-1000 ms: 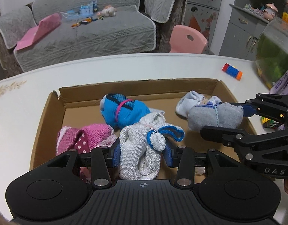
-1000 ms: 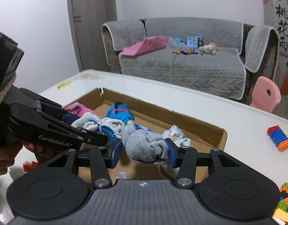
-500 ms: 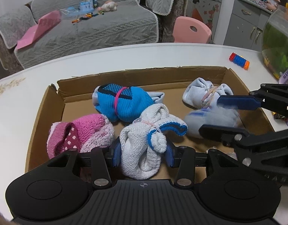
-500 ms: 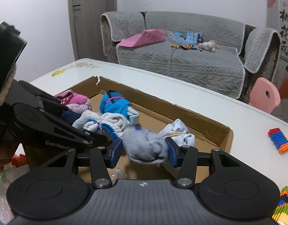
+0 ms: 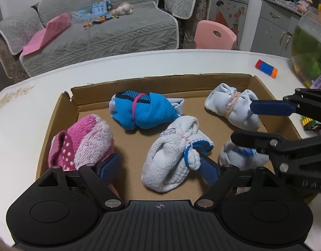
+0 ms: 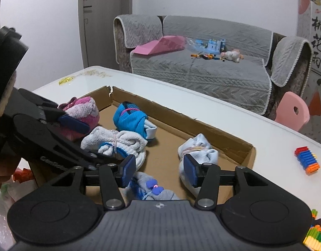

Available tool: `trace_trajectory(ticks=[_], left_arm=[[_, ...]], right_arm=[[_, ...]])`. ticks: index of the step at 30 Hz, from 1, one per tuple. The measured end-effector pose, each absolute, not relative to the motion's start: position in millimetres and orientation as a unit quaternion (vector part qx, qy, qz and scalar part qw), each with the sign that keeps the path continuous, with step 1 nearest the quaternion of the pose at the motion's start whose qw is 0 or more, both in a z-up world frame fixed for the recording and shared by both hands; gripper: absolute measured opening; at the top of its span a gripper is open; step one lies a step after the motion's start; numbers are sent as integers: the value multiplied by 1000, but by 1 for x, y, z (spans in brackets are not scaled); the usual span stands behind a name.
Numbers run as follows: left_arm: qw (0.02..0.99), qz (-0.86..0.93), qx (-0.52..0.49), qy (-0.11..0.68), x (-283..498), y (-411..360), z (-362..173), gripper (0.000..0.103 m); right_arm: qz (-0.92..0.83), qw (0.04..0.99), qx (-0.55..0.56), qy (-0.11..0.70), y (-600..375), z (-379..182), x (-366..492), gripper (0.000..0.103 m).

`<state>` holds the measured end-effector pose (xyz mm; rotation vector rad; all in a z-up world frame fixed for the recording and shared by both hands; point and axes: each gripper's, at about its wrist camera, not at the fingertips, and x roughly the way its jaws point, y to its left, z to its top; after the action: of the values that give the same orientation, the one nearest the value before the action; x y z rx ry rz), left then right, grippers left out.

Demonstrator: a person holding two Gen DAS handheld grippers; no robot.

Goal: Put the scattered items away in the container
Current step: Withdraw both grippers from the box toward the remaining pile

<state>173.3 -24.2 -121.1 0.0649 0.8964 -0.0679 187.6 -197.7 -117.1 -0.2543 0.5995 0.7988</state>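
From the left wrist view, the left gripper (image 5: pixel 159 167) hangs over the near end of a shallow cardboard box (image 5: pixel 62 113) on the white table (image 5: pixel 24 108); its jaws are opening, standing wide apart with the white sock bundle with a blue cuff (image 5: pixel 171 156) lying between them on the box floor, the pads clear of it or at most brushing its cuff. A pink fluffy bundle (image 5: pixel 83 140) sits just beside the left pad, a bright blue bundle (image 5: pixel 143 113) lies farther back, and a pale blue bundle (image 5: pixel 231 108) lies toward the far right corner. The right gripper (image 5: pixel 254 123) reaches in from the right above a blurred grey bundle (image 5: pixel 240 152). From the right wrist view, that gripper's jaws are apart, and the grey bundle (image 6: pixel 152 190) lies below them on the box floor, untouched by either pad. A stack of coloured blocks (image 6: pixel 307 159) rests on the table outside the box.
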Motion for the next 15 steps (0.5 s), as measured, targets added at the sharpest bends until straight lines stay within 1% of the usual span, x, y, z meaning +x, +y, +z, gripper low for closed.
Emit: trace_trajectory(ticks=[2,4,9,11,15], left_arm=[[901,-37,31,431,167,-25,-116,87],[903,-41,30,426,158,-24,-111,90],[911,-49,23,409,127,-18,-91,91],[915,-53,20,399,109,-16,-83,93],[923,-53,6,380,68,-5,-71,95]], right_arm=[[383,872,-112,283,-200,-115,187,53],[384,874,-105,279,-203,-111,186,54],[385,880,-96,260,-213,-101,177,58],[385,883,-91,251,-221,-96,169,60],[382,889,-91,234,-235,-90,147,61]])
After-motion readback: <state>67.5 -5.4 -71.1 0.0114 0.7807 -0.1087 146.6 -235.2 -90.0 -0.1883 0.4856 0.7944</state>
